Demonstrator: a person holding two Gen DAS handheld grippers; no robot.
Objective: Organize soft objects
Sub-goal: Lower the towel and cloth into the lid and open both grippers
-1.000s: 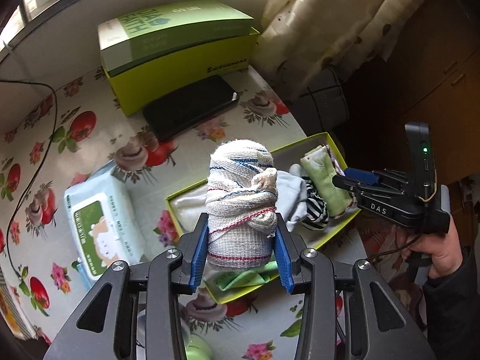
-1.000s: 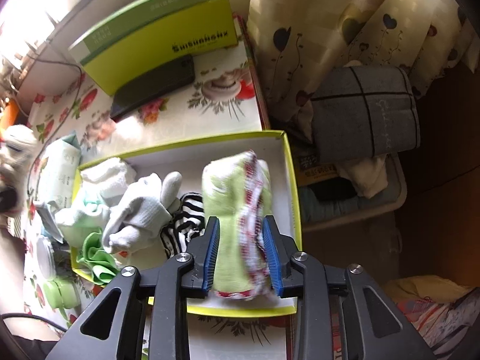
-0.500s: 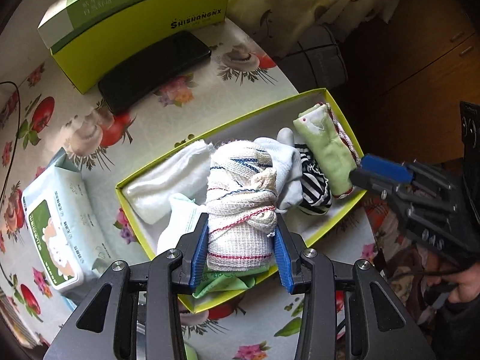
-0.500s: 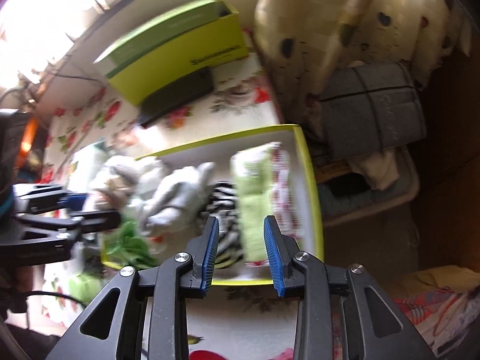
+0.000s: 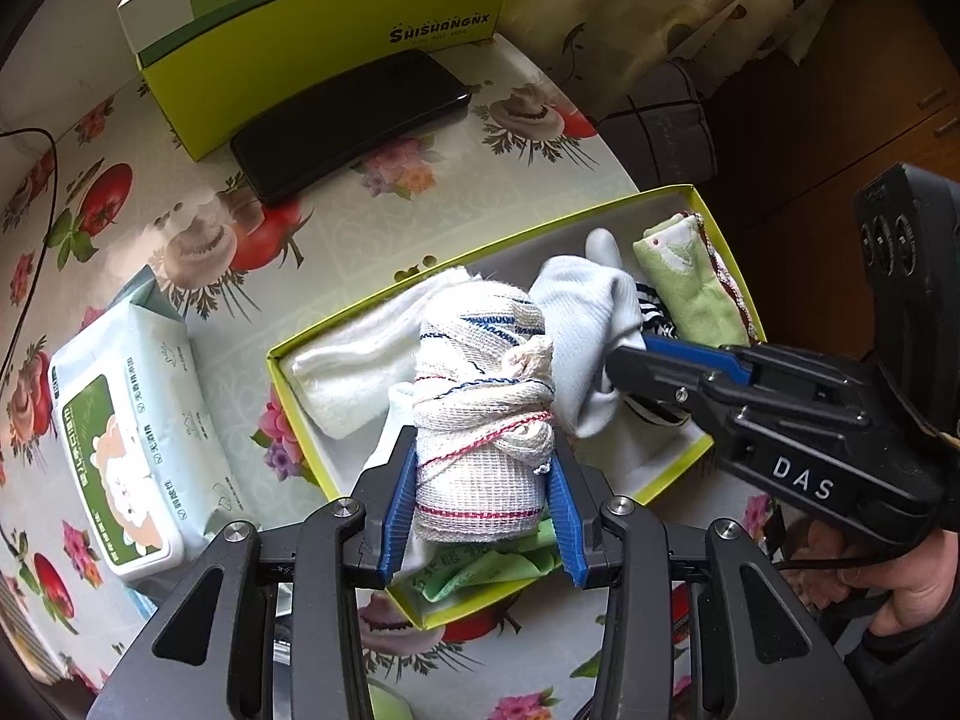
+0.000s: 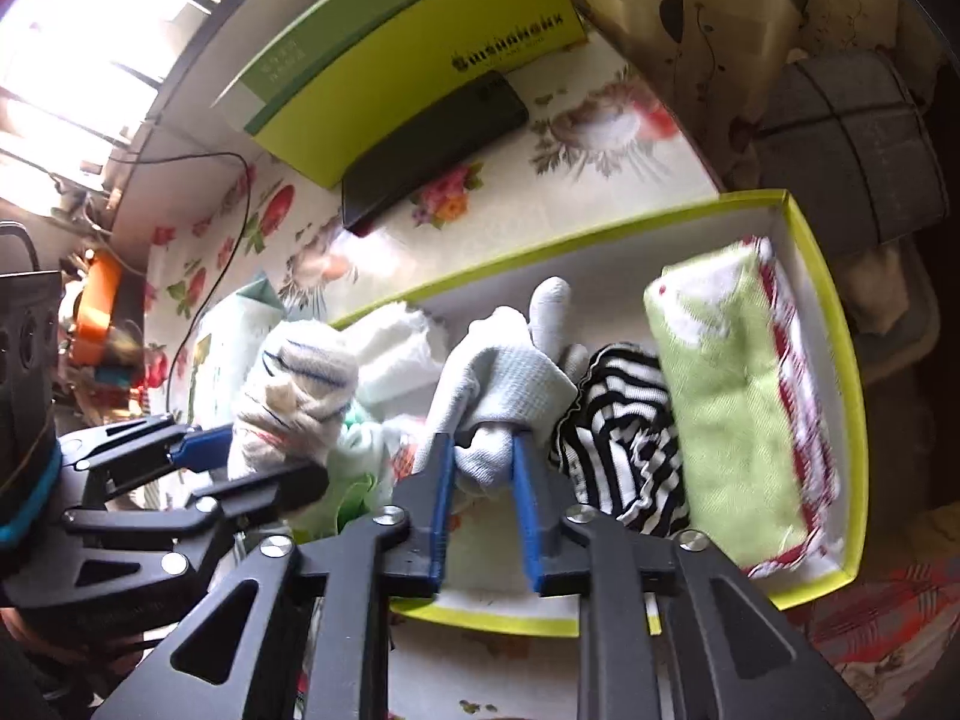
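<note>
Two grips now: right gripper [image 6: 483, 468], empty a sec ago, is closing on the white sock [image 6: 504, 384] mid-box [image 6: 840, 324]; left gripper [image 5: 480, 510] still pinches the towel roll [image 5: 483, 414] at 9 o'clock, lower over the box, so prob making room.

In the tray [image 5: 456, 264] the folded towel [image 5: 696, 294] lies rightmost, wipes pack [image 5: 132, 438] left of it, phone [image 5: 354, 120] behind

Both wrist cameras look steeply down along their own fingers, close above the yellow-green box [image 5: 714, 210] [image 6: 840, 324], which both views share.
</note>
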